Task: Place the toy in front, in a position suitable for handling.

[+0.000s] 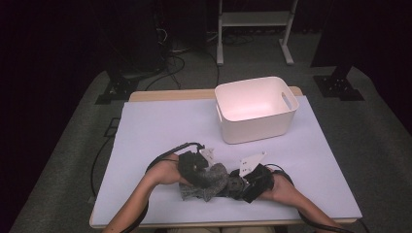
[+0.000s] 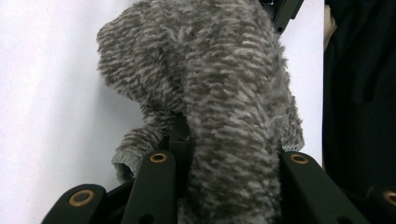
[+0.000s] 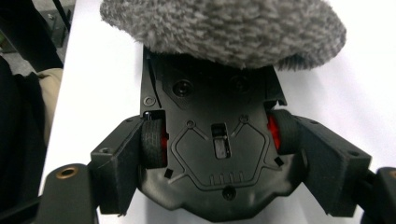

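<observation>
On the near table edge: left gripper [image 1: 204, 172] pinching a grey fuzzy sock [image 2: 219, 93]; right gripper [image 1: 243, 183] clamping a black toy car [image 3: 215, 154], sock-draped. White bin [image 1: 256, 109] well behind.

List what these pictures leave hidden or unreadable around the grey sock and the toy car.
- Toy car: its front end is under the grey sock in the right gripper view.
- Left gripper: the sock covers its fingertips in the left gripper view.
- White bin: its near wall hides part of the floor, high view.

Grey carpet floor [image 1: 58, 145], white-topped table [image 1: 160, 126], white metal frame [image 1: 252, 19] behind, dim dark surroundings
</observation>
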A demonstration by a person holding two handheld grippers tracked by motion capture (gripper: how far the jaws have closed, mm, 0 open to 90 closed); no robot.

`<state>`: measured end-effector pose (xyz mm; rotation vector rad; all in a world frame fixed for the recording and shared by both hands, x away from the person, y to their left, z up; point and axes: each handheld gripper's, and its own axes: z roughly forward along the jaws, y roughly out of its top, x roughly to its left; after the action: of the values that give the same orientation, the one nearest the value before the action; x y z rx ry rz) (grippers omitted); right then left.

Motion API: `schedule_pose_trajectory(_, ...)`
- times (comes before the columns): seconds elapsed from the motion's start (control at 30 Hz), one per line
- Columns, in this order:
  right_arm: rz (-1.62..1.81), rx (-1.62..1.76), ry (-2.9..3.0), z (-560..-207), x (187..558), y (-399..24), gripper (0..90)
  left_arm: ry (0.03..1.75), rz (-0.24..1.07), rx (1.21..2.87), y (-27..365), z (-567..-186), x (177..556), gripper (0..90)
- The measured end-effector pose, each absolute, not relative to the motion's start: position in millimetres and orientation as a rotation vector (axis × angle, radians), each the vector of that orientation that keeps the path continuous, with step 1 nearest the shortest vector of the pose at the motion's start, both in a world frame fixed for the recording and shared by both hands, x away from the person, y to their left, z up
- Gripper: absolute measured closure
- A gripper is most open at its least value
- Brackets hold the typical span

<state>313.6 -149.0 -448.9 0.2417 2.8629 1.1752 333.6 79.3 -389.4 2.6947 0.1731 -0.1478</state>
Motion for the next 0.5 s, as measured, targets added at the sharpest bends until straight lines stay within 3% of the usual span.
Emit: schedule_pose_trajectory(0.5,1.174,0.289,2.888,-450.1,312.6,-155.1,22.9,0.125,-0.13,2.713,63.4,-387.4,329.0,68.3)
